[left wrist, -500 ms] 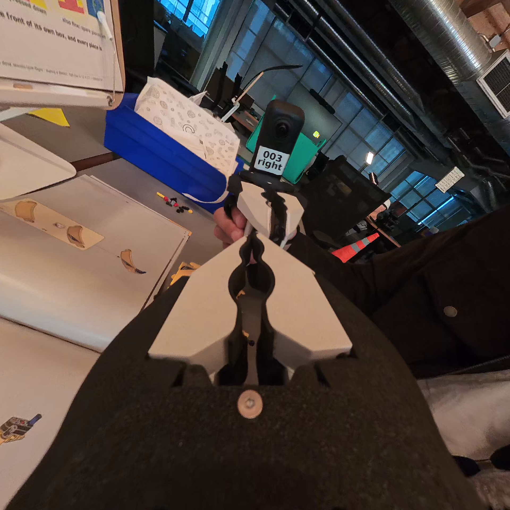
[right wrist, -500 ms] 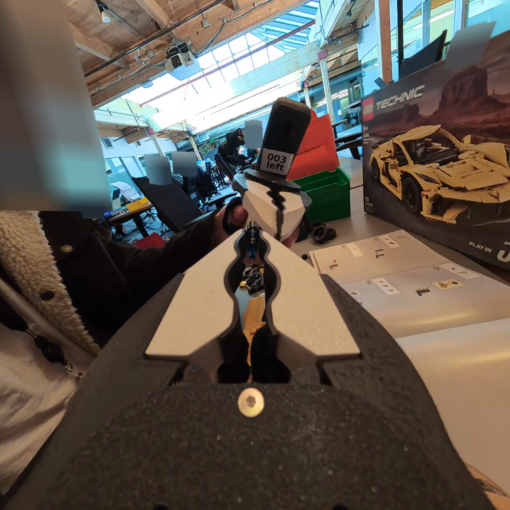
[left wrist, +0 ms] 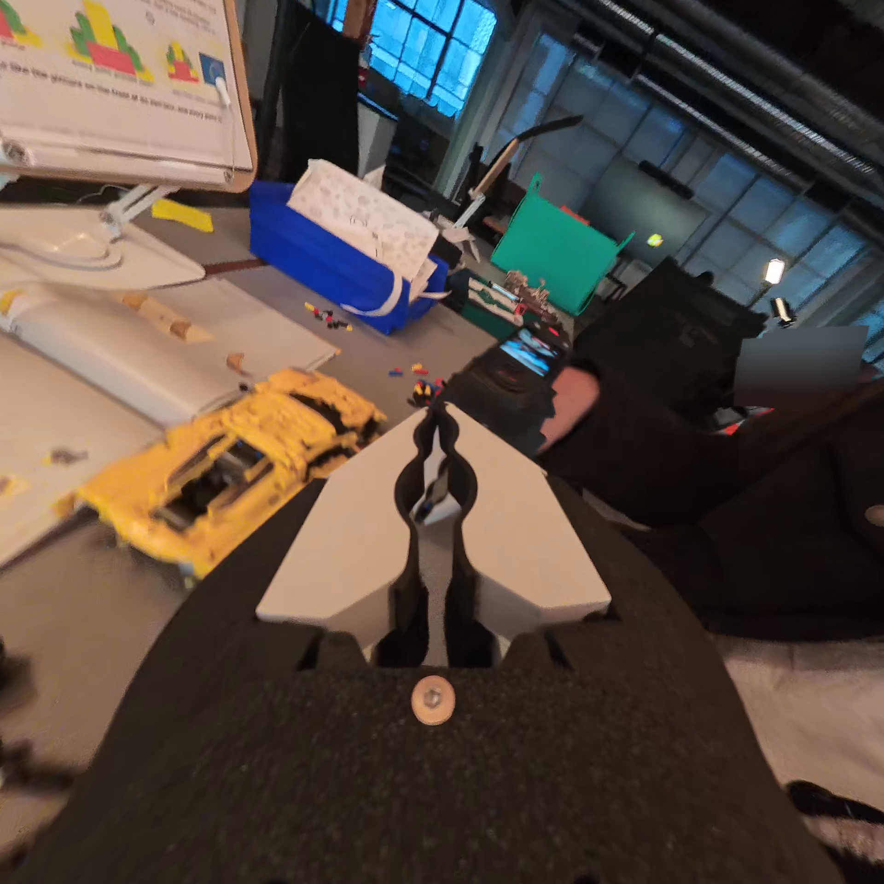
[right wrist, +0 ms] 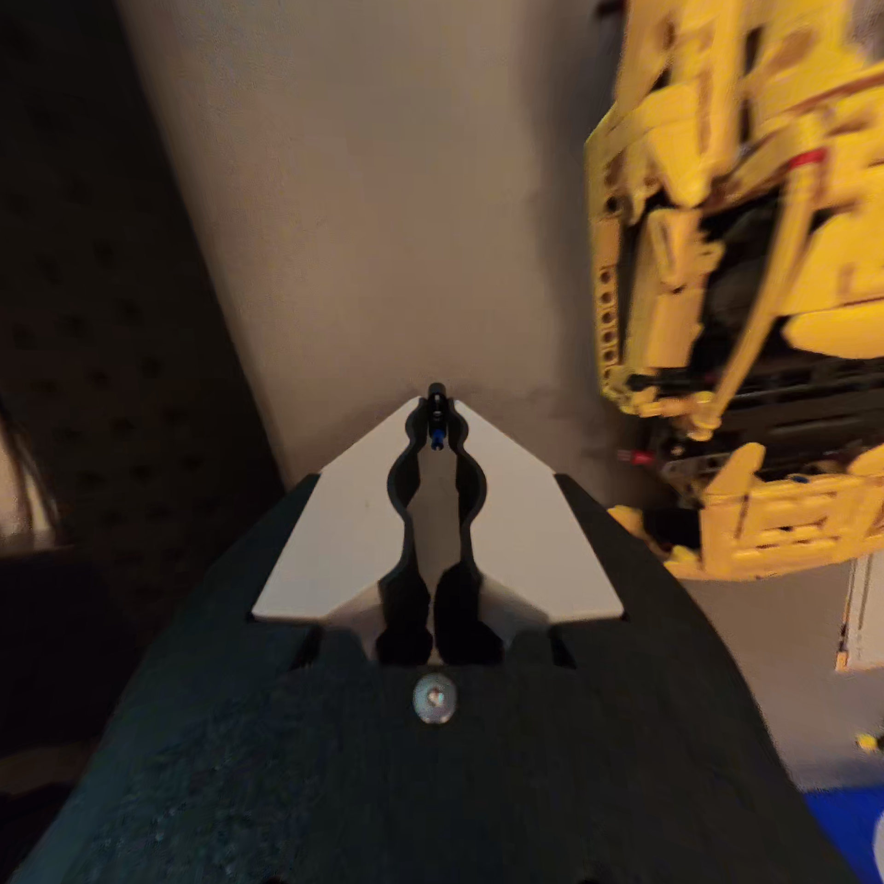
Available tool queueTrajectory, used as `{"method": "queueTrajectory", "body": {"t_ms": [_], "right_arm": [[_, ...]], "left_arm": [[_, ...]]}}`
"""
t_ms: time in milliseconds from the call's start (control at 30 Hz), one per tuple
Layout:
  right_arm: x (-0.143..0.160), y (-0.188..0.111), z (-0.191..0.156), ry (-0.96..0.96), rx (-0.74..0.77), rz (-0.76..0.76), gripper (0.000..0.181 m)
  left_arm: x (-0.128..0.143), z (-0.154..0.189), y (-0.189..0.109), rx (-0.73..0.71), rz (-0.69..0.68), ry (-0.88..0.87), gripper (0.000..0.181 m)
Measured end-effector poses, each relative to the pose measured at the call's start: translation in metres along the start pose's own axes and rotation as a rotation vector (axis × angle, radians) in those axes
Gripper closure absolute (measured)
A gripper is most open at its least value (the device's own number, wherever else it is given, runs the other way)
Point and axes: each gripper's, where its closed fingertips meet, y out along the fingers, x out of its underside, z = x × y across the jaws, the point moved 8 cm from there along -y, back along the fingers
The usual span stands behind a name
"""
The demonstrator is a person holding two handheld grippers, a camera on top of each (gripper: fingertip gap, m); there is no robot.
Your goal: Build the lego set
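Right hand-held gripper (right wrist: 436, 406) around black-and-blue pin (right wrist: 436, 421)

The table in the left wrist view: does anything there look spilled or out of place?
Yes. Small loose bricks in red, yellow and black lie scattered on the bare table beside the blue bin, not inside it. The yellow car model sits upright.
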Motion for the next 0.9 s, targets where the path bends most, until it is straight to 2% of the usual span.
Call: {"method": "queueTrajectory", "body": {"t_ms": [133, 267, 333, 467, 567, 633, 700, 767, 833, 900], "right_arm": [[0.0, 0.017, -0.013, 0.003, 0.022, -0.167, 0.175], [-0.006, 0.022, -0.012, 0.005, 0.019, -0.196, 0.175], [-0.007, 0.022, -0.009, 0.022, -0.016, -0.194, 0.175], [-0.004, 0.021, -0.007, 0.055, -0.044, -0.165, 0.175], [0.0, 0.018, -0.009, 0.047, 0.013, -0.103, 0.161], [-0.003, 0.007, -0.01, 0.08, 0.076, 0.009, 0.145], [-0.008, -0.015, -0.014, 0.142, 0.167, 0.157, 0.142], [-0.017, -0.046, -0.027, 0.193, 0.274, 0.356, 0.138], [-0.033, -0.079, -0.058, 0.195, 0.312, 0.596, 0.135], [-0.054, -0.106, -0.108, 0.129, 0.273, 0.839, 0.134]], "left_arm": [[0.034, 0.054, -0.051, -0.108, -0.041, 0.032, 0.181], [0.078, 0.115, -0.101, -0.18, 0.016, 0.011, 0.18], [0.108, 0.143, -0.125, -0.215, 0.065, -0.009, 0.18], [0.176, 0.191, -0.184, -0.403, 0.151, -0.042, 0.179], [0.234, 0.231, -0.239, -0.54, 0.25, -0.133, 0.178], [0.278, 0.259, -0.281, -0.673, 0.324, -0.21, 0.177], [0.323, 0.293, -0.327, -0.851, 0.423, -0.283, 0.177], [0.365, 0.332, -0.373, -1.088, 0.524, -0.343, 0.177], [0.403, 0.375, -0.417, -1.371, 0.587, -0.39, 0.177], [0.436, 0.416, -0.452, -1.628, 0.591, -0.451, 0.177]]}}
